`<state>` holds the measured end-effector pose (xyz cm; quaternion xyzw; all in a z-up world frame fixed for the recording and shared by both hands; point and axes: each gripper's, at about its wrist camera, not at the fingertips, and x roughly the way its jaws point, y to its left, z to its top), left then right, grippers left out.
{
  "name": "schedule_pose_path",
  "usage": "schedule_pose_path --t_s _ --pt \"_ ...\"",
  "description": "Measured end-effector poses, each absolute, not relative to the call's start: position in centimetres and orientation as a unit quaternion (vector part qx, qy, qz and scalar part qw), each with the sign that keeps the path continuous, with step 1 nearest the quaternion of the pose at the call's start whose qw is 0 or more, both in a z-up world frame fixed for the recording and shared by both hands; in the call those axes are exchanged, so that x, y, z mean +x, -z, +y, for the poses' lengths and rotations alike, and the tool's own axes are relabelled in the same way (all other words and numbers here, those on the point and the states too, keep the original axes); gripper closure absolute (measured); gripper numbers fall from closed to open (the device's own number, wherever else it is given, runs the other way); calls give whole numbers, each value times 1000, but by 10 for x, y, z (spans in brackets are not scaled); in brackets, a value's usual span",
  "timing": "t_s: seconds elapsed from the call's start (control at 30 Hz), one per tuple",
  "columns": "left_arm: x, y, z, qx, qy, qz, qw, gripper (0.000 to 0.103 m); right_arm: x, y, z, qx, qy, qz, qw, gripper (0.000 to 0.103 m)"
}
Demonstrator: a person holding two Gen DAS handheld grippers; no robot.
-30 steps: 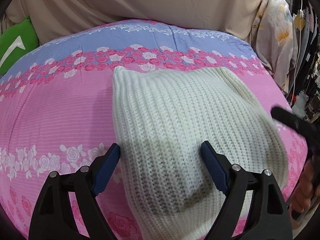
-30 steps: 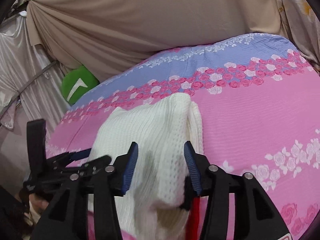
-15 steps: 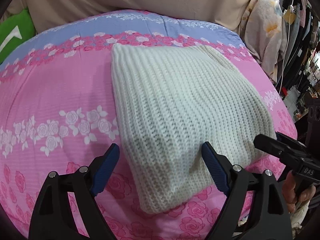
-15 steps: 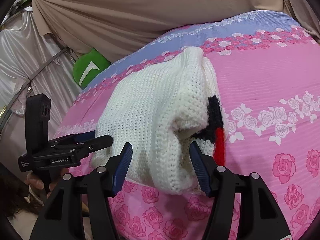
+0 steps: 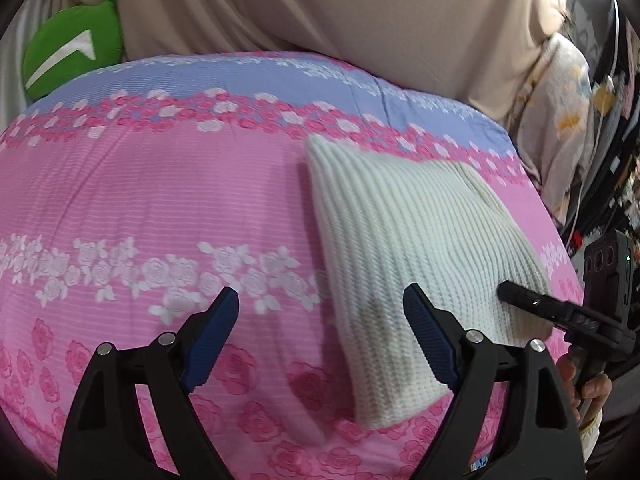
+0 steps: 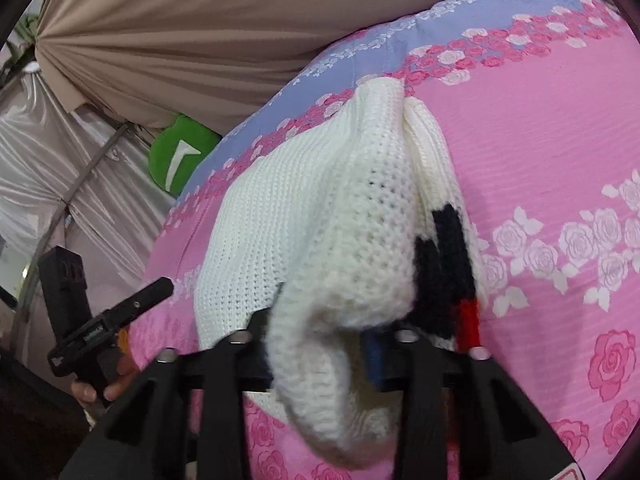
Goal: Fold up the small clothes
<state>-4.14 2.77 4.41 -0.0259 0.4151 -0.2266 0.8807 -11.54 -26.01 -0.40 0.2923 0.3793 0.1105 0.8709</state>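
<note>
A folded cream knit sweater [image 5: 416, 248] lies on the pink floral bed cover [image 5: 152, 208]. My left gripper [image 5: 320, 332] is open and empty, hovering over the cover at the sweater's near left edge. In the right wrist view the sweater [image 6: 320, 220] shows black and red knit patches on its right edge. My right gripper [image 6: 320, 352] is shut on the sweater's near edge, with a fold of knit bunched over the fingers. The right gripper also shows in the left wrist view [image 5: 560, 316], and the left gripper in the right wrist view [image 6: 108, 320].
A green cushion [image 5: 72, 48] sits at the bed's far left against a beige curtain [image 5: 320, 8]. Floral fabric [image 5: 560, 104] and hanging clutter stand at the right of the bed. Silver drapes [image 6: 60, 152] hang at the left in the right wrist view.
My left gripper has pulled back and shifted left, so the sweater now sits to its right. My right gripper has closed on the sweater's near edge.
</note>
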Motion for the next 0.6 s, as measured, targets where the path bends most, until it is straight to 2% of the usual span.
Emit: schedule_pose_path --t_s 0.17,0.37,0.5,0.6 --pt "-30 -54 74 -73 193 400 893 21 -110 -45 -223 229 -126 339 904 90" --pt "-21 -74 140 -123 132 361 915 21 -76 -94 -130 150 -218 313 912 91" --pt "-27 -92 191 -143 67 322 933 21 -39 -89 -41 93 -296 338 889 91" --pt "-31 -98 220 -152 27 308 939 20 -16 -63 13 51 -319 377 868 91"
